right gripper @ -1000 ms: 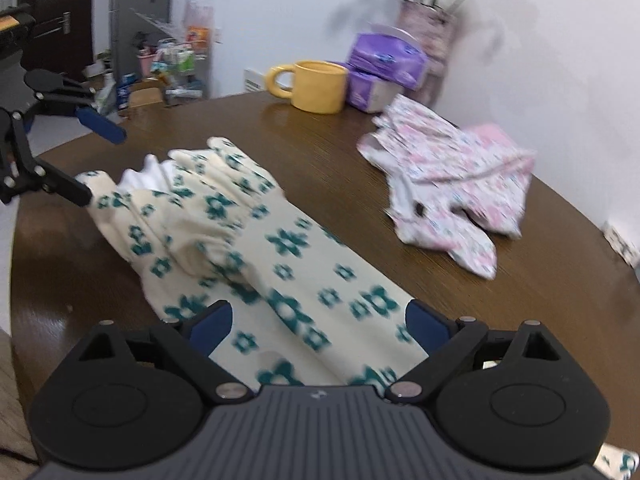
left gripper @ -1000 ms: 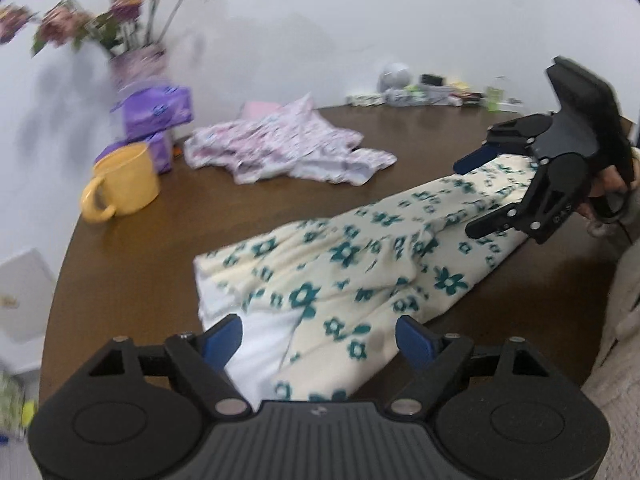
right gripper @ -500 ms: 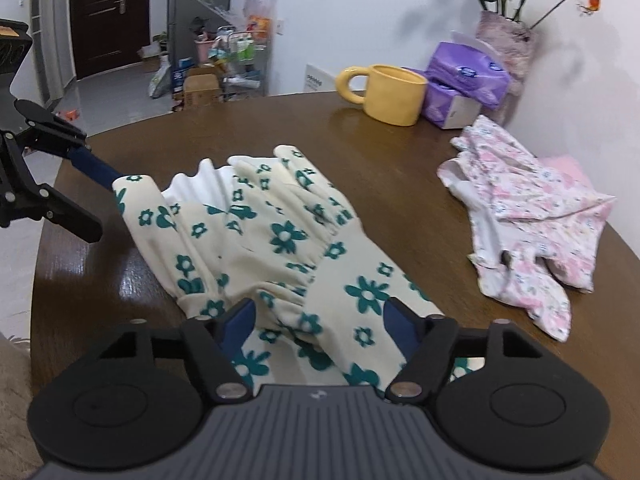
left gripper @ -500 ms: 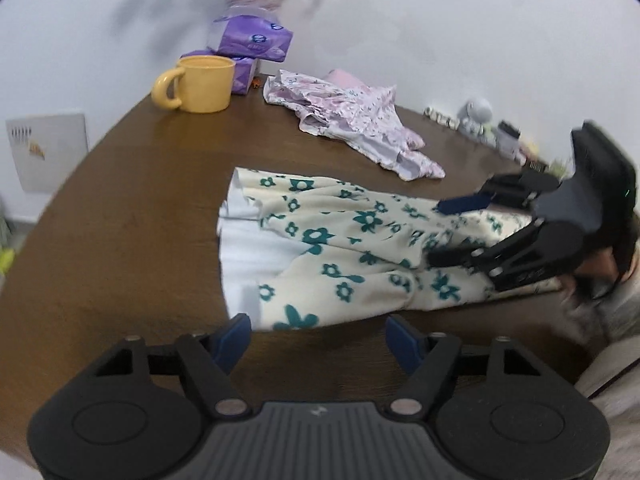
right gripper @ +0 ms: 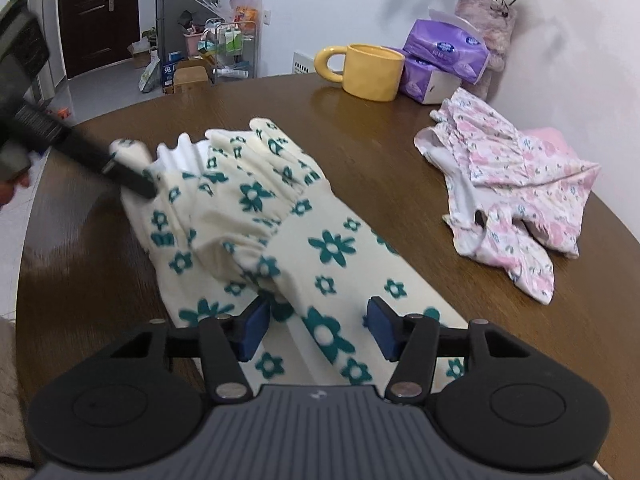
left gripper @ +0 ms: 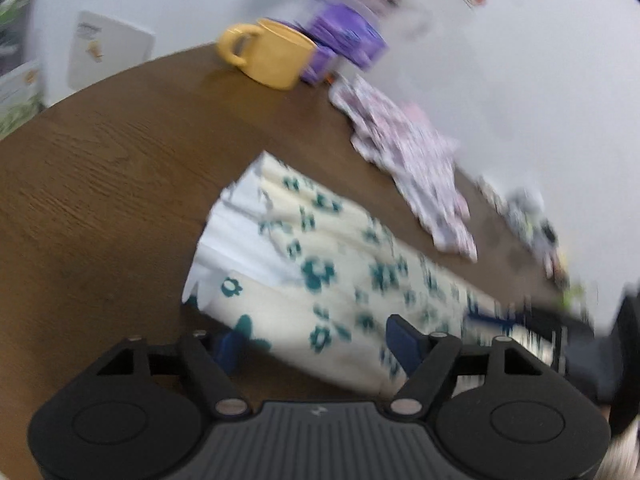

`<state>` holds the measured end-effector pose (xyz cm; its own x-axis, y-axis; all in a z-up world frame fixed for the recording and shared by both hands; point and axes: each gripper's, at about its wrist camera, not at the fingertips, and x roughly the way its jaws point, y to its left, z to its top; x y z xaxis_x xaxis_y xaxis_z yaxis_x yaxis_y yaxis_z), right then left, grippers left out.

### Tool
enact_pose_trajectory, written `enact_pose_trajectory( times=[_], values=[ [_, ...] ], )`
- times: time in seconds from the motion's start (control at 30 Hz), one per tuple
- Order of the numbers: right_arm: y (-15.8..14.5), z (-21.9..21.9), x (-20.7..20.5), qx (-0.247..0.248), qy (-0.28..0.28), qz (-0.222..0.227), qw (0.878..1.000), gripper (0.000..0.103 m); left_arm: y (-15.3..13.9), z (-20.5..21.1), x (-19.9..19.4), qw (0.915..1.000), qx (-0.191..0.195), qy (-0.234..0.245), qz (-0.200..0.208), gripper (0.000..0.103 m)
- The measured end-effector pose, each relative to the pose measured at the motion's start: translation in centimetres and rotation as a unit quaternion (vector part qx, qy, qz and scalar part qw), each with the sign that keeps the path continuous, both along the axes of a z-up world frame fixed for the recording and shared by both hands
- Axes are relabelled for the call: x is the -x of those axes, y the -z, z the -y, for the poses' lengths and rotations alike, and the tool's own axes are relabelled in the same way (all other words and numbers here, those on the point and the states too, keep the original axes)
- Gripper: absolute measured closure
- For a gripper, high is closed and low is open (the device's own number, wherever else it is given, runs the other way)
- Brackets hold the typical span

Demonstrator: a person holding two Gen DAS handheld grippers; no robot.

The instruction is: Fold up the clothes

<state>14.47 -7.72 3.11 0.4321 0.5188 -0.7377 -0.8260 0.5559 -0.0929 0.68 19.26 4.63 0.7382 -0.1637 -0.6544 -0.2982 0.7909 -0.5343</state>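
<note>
A cream garment with teal flowers (right gripper: 320, 240) lies lengthwise on the brown table (right gripper: 360, 128), bunched into ridges at its middle. My right gripper (right gripper: 316, 328) is open low over the near end, its blue pads on either side of a raised fold. In the blurred left wrist view the same garment (left gripper: 320, 272) shows its white-lined hem. There my left gripper (left gripper: 316, 344) is open with the hem corner lying between its fingers. From the right wrist view the left gripper (right gripper: 132, 178) is a dark finger laid against the far hem.
A pink floral garment (right gripper: 512, 184) lies crumpled at the right. A yellow mug (right gripper: 374, 72), purple tissue packs (right gripper: 444, 52) and a flower vase (right gripper: 488, 12) stand at the far edge by the wall. Bare wood shows left of the cream garment.
My left gripper has come down to the hem, which now lies between its fingers. The right gripper's fingers have narrowed around a fold, and the cloth has bunched up more.
</note>
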Motion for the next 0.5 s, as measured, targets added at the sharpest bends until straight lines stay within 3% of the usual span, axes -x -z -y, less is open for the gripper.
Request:
enact_pose_trajectory(
  times=[0.17, 0.33, 0.37, 0.43, 0.5],
  values=[
    [0.6, 0.6, -0.3, -0.009, -0.004, -0.014, 1.000, 0.049, 0.4, 0.4, -1.8, 0.9971, -0.013, -0.071, 0.023, 0.028],
    [0.8, 0.9, -0.2, -0.017, -0.010, -0.018, 1.000, 0.049, 0.3, 1.0, -3.2, 0.9932, -0.056, -0.099, 0.022, 0.032],
    [0.8, 0.9, -0.2, -0.017, -0.011, -0.017, 1.000, 0.049, 0.3, 1.1, -3.5, 0.9924, -0.063, -0.104, 0.021, 0.036],
    [0.8, 1.0, -0.1, -0.019, -0.012, -0.017, 1.000, 0.049, 0.5, 1.1, -3.7, 0.9906, -0.073, -0.115, 0.015, 0.059],
    [0.8, 1.1, -0.1, -0.021, -0.013, -0.018, 1.000, 0.049, 0.7, 0.7, -3.6, 0.9898, -0.065, -0.126, 0.014, 0.066]
  ],
)
